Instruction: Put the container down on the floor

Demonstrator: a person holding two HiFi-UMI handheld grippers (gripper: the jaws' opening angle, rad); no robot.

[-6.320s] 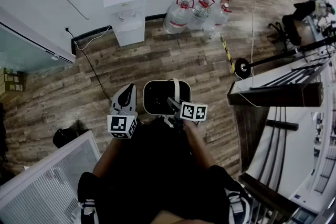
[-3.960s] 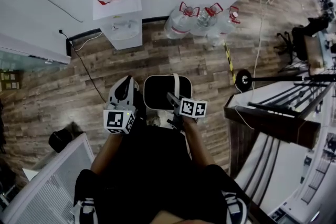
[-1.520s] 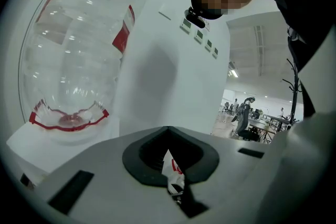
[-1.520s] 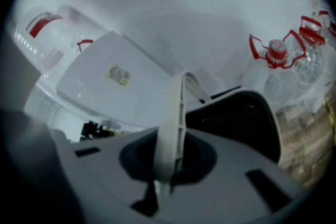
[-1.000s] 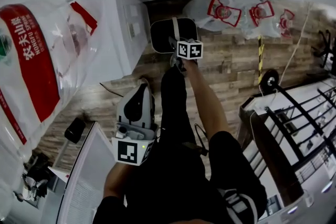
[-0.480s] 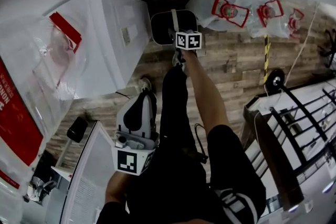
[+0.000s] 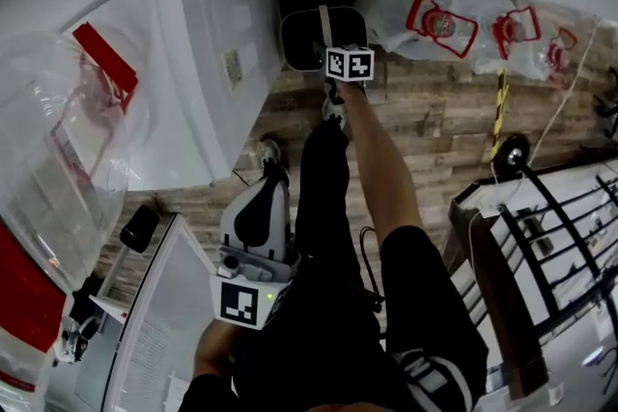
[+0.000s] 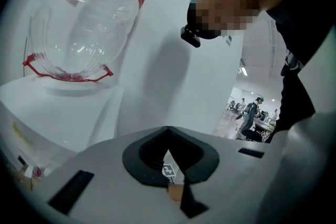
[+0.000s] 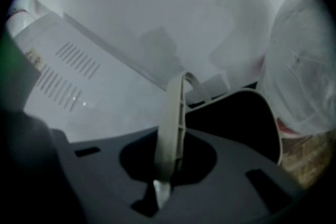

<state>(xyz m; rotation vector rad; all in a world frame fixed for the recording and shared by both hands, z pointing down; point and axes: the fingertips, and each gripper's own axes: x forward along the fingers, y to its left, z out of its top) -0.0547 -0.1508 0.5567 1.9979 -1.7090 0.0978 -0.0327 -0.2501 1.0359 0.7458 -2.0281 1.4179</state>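
Note:
The container [image 7: 307, 36] is a black bin with a pale rim and a pale strap handle [image 7: 323, 17]. It hangs low over the wooden floor [image 7: 425, 121], close beside the white water dispenser [image 7: 208, 63]. My right gripper [image 7: 325, 43] is stretched out and down, shut on that handle. In the right gripper view the handle [image 9: 172, 118] runs up from between the closed jaws of the right gripper [image 9: 167, 168], with the bin's dark mouth [image 9: 247, 118] behind. My left gripper [image 7: 270, 177] hangs near the person's leg, shut and empty. The left gripper view shows the left gripper [image 8: 170, 165] with its jaws closed.
A large clear water bottle [image 7: 58, 159] sits upside down on the dispenser. Three water jugs [image 7: 454, 19] stand against the wall right of the bin. A black-and-yellow strip [image 7: 499, 111] lies on the floor. A dark desk frame [image 7: 521, 236] is at the right, a white cabinet [image 7: 154, 333] at lower left.
The right gripper has gone down with the bin, now beside the dispenser's base. The left gripper has sunk a little. The dispenser and bottle loom larger than several seconds ago.

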